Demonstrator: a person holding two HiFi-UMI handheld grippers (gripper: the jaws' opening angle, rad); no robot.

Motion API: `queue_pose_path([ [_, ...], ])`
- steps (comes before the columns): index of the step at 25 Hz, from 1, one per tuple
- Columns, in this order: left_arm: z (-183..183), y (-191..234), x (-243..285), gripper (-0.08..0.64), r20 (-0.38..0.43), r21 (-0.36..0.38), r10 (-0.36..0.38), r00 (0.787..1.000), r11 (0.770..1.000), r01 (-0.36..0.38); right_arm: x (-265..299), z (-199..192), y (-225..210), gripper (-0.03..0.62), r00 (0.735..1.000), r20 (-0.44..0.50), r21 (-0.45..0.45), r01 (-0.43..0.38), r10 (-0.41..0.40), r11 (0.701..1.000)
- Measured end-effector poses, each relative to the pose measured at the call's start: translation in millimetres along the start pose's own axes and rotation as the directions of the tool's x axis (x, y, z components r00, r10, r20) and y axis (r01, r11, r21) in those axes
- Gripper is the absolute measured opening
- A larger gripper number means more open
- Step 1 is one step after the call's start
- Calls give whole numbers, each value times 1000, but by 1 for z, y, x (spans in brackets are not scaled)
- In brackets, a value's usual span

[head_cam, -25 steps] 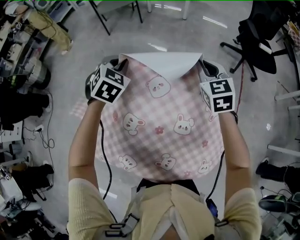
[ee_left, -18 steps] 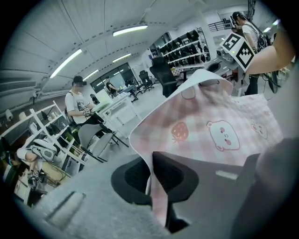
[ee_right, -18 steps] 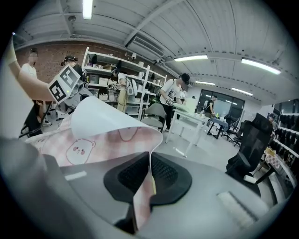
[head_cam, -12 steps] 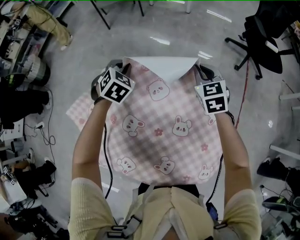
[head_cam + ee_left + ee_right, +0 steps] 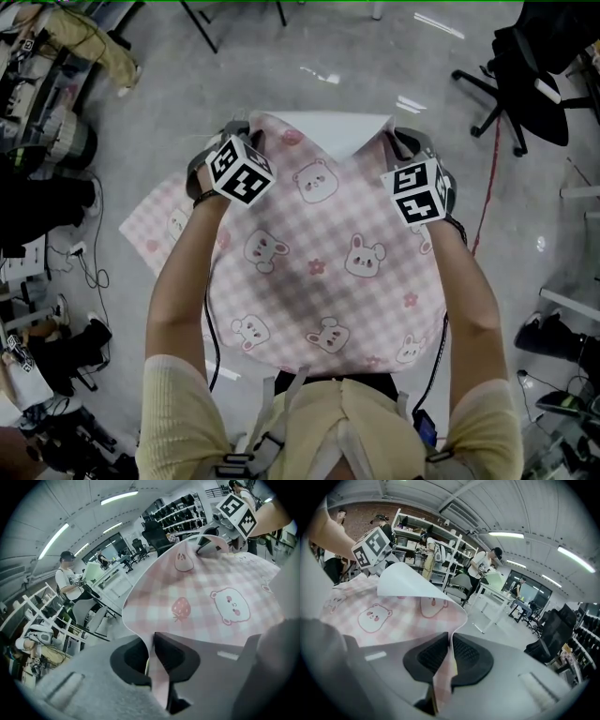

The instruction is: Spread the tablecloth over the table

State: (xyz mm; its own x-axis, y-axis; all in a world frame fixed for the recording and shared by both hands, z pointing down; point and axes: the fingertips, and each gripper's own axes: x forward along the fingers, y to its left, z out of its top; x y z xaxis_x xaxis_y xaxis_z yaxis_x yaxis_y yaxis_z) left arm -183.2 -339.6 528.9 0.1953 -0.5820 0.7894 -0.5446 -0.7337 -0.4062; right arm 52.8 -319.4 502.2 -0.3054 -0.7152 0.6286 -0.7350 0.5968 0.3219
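Two grippers, one cloth, and both have it by the far edge! The left gripper (image 5: 151, 644) has the pink checked tablecloth (image 5: 319, 272) running straight between its pads. The right gripper (image 5: 450, 644) has the same hem nipped between its own. Both sets of jaws have just been easing open a touch, yet on each side the fabric sits between the pads and they press on it: a thin pinch, nothing more.

The cloth is stretched out in front of the person, pattern side up, with bears, bunnies and a strawberry facing the ceiling. It reaches from the grippers back to the person's waist. Between the two grippers the far edge curls back on itself and shows its white underside (image 5: 339, 131). One corner (image 5: 155, 220) sticks out past the left forearm (image 5: 183, 281), over the grey floor (image 5: 281, 75). What lies under the cloth I can't make out from here. Off to the right, a black office chair (image 5: 525, 66) stands well clear.
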Motion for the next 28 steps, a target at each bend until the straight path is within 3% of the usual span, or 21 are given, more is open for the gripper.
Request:
queue_pose_path([
  [9, -5, -6, 13, 52, -11, 92, 47, 999, 995, -46, 14, -12, 3, 37, 1000, -26, -15, 11, -11, 1000],
  [14, -5, -6, 13, 52, 19, 107, 96, 995, 990, -97, 19, -18, 4, 46, 999, -18, -32, 26, -26, 999],
  [21, -5, -4, 12, 60, 33, 80, 99, 995, 992, -101, 24, -22, 2, 69, 999, -40, -13, 32, -32, 999],
  [28, -6, 14, 5, 198, 35, -12, 184, 982, 983, -183, 17, -26, -10, 129, 995, -46, -8, 85, -85, 996],
])
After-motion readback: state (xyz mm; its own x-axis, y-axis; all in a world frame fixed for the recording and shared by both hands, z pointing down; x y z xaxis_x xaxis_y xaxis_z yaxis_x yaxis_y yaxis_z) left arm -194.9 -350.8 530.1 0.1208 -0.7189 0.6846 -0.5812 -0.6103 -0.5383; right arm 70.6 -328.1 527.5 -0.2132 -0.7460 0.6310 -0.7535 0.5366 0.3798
